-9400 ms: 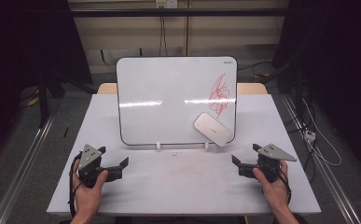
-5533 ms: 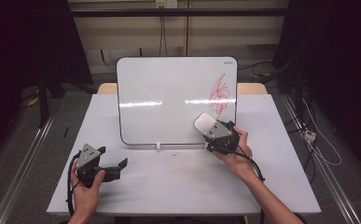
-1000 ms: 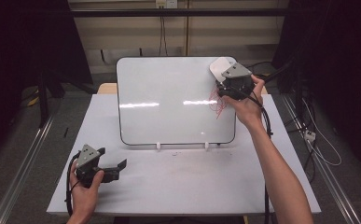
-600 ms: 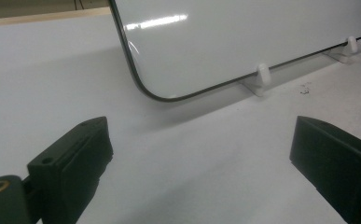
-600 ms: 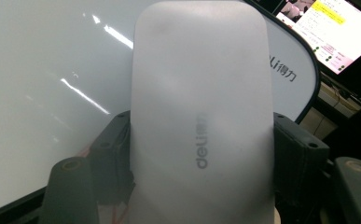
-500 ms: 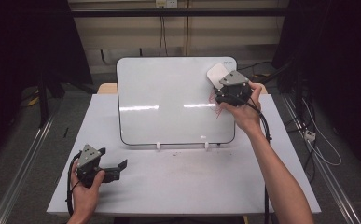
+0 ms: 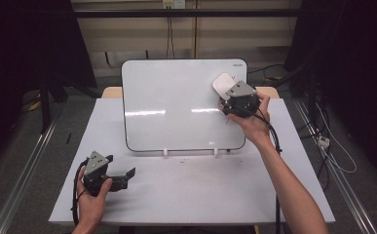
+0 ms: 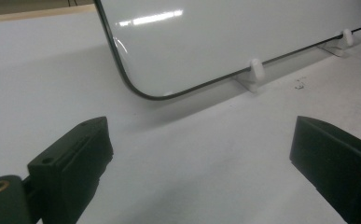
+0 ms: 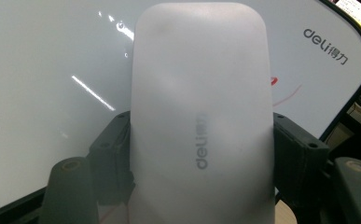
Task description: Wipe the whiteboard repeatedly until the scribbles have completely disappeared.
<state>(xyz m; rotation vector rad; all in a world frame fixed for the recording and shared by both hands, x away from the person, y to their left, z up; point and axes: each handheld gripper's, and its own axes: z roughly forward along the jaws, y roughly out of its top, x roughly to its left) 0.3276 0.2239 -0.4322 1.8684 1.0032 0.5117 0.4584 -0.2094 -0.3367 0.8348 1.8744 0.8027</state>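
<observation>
1. High view first: we saw a white table (image 7: 196, 195) with a whiteboard (image 7: 176, 107) standing on it, leaning back on two small white feet (image 7: 165, 152)
2. We saw the right gripper (image 7: 232, 100) held up by the person's right hand (image 7: 252, 117) near the top right part of the whiteboard
3. Its jaws were pinching a white eraser (image 7: 222, 84), one jaw on each long side
4. From the right gripper view we saw the eraser (image 9: 201, 121) close up, with the grey word "deli" on its back, and a black jaw pressed on each side of it
5. We could not tell if the eraser was touching the board or was just in front of it
6. We saw a bit of red pen mark (image 9: 285, 95) on the board next to the eraser, and the word "deli" printed in the board's corner
7. We saw the left gripper (image 7: 120, 175) low over the table near the front left, held by the left hand (image 7: 91, 202), well apart from the board
8. From the left gripper view we saw its two black jaws spread wide with nothing between them, and the board's bottom corner (image 8: 141, 88) ahead
</observation>
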